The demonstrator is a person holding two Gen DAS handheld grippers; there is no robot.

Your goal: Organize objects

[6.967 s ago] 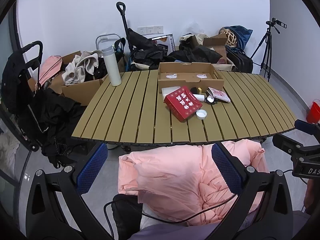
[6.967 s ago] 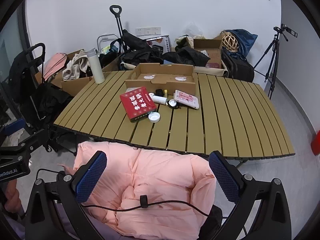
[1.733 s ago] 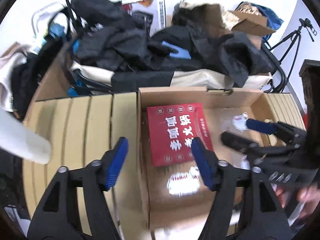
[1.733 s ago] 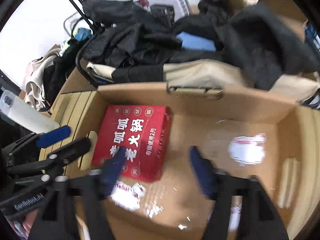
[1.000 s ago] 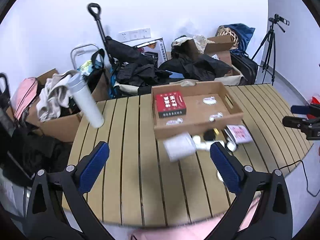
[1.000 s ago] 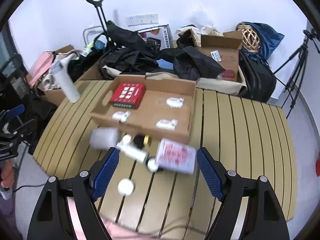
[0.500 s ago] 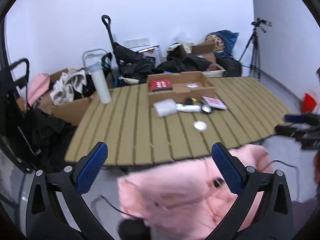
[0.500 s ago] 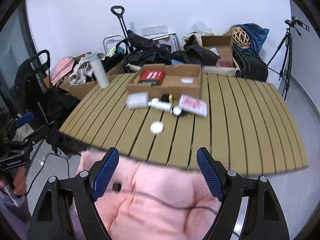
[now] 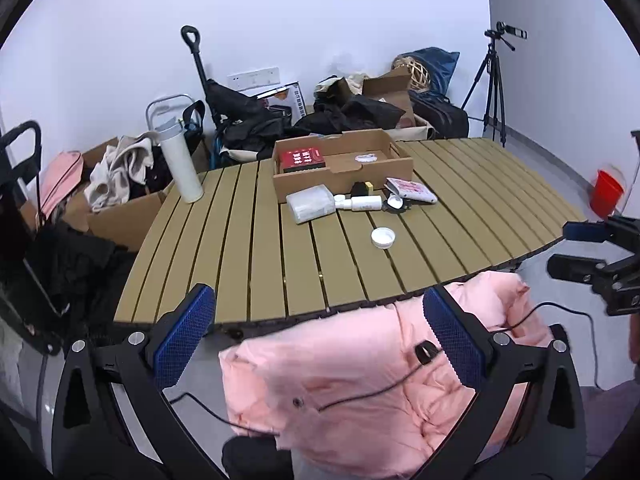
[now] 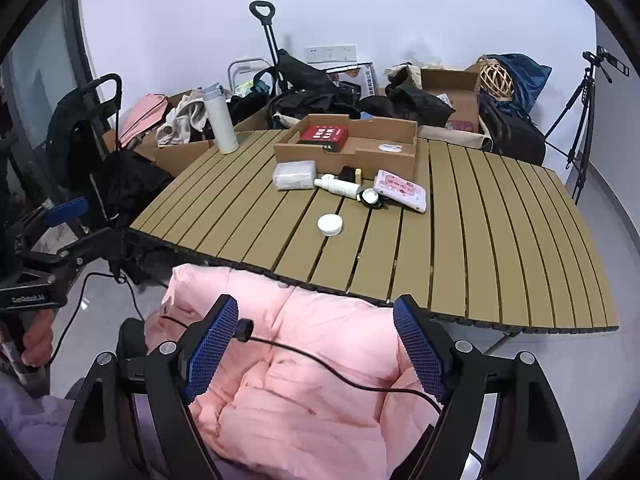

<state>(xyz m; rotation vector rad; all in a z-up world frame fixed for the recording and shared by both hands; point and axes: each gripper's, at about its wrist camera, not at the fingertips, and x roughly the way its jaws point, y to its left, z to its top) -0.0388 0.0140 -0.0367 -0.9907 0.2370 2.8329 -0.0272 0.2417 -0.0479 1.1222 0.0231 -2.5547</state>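
Observation:
A red box (image 9: 301, 159) (image 10: 324, 134) lies in the left end of the shallow cardboard tray (image 9: 400, 170) (image 10: 352, 156) at the far side of the slatted table (image 9: 248, 248) (image 10: 480, 240). In front of the tray lie a clear plastic box (image 9: 310, 203) (image 10: 294, 175), a white bottle (image 9: 358, 202) (image 10: 337, 185), a pink packet (image 9: 412, 189) (image 10: 400, 190) and a white lid (image 9: 383, 237) (image 10: 330, 224). My left gripper (image 9: 320, 338) and right gripper (image 10: 316, 346) are both open and empty, held back over a pink padded jacket (image 9: 360, 392) (image 10: 304, 380) short of the table's near edge.
A white flask (image 9: 180, 158) (image 10: 219, 118) stands at the table's far left corner. Bags, clothes and cartons are piled behind the table. A tripod (image 9: 494, 88) (image 10: 580, 120) stands at the right, a red bucket (image 9: 606, 194) on the floor beside it.
Both grippers have drawn back from over the tray to the near side of the table, leaving the red box in the tray. In the last half second they barely moved.

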